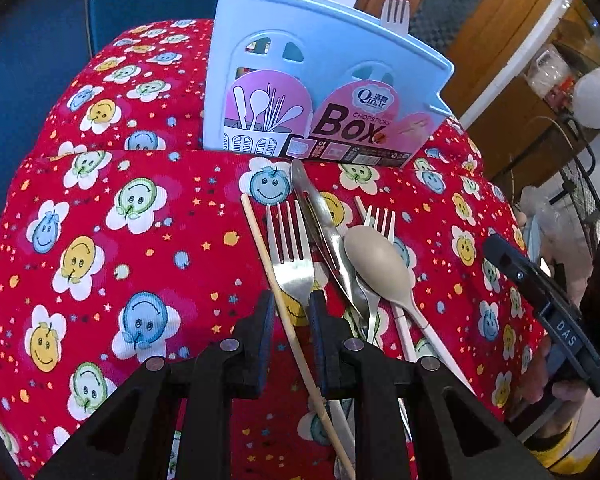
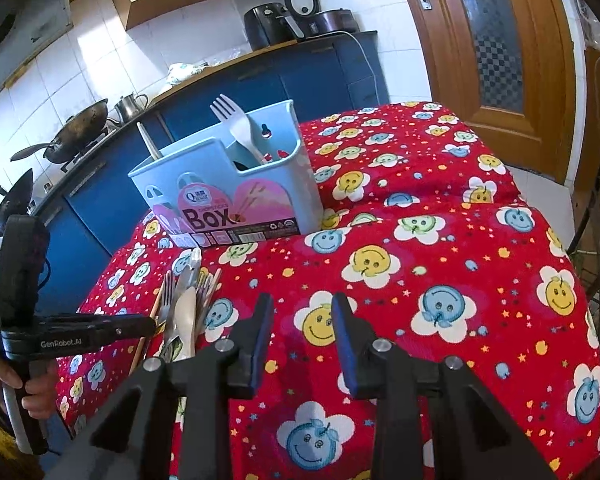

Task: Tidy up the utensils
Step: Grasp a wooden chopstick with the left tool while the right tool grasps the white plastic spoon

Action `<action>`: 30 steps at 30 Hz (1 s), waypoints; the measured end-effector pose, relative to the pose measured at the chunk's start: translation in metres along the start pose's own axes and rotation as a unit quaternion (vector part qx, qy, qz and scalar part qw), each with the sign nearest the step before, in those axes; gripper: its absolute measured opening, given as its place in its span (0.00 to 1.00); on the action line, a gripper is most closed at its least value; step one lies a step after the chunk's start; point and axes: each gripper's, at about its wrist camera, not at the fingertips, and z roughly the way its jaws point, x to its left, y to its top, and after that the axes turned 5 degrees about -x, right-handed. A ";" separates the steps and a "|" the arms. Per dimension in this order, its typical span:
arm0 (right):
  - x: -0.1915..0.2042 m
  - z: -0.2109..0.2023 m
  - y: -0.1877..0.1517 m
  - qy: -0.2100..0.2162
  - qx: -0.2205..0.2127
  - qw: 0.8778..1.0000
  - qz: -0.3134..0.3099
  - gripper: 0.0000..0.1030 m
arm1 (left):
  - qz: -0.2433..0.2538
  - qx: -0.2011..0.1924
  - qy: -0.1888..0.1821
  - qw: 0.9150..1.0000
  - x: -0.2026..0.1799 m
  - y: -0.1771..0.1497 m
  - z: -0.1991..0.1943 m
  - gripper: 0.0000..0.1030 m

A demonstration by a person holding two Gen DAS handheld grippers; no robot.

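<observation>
Utensils lie in a loose heap on the red smiley-print cloth [image 1: 112,216], just in front of the blue box [image 1: 300,80]: a metal fork [image 1: 290,256], a knife [image 1: 320,220], a grey spoon [image 1: 376,260] and a chopstick [image 1: 272,276]. Left gripper [image 1: 292,308] straddles the chopstick and fork neck; whether its pads press cannot be told. Right gripper [image 2: 302,320] hangs released over bare cloth, nothing between its jaws. A white fork [image 2: 236,124] stands in the box.

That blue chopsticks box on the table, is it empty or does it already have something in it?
Not empty. The blue box stands upright on the red tablecloth, with a white plastic fork sticking out of one compartment and a pale stick-like handle out of another.
</observation>
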 end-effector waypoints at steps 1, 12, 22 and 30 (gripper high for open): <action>-0.001 -0.001 0.000 0.001 0.000 1.000 0.001 0.32 | -0.002 0.001 0.000 1.000 0.000 0.000 0.001 0.17; -0.006 -0.003 -0.003 0.011 -0.001 1.000 0.008 0.32 | -0.013 -0.014 -0.001 1.000 0.002 0.003 0.004 0.09; 0.002 -0.007 -0.003 0.006 0.001 1.000 -0.004 0.32 | -0.017 -0.043 -0.003 0.999 0.013 -0.002 -0.013 0.04; 0.024 -0.004 -0.002 0.020 0.027 0.999 -0.032 0.32 | -0.023 -0.058 0.007 0.998 0.031 -0.011 -0.030 0.04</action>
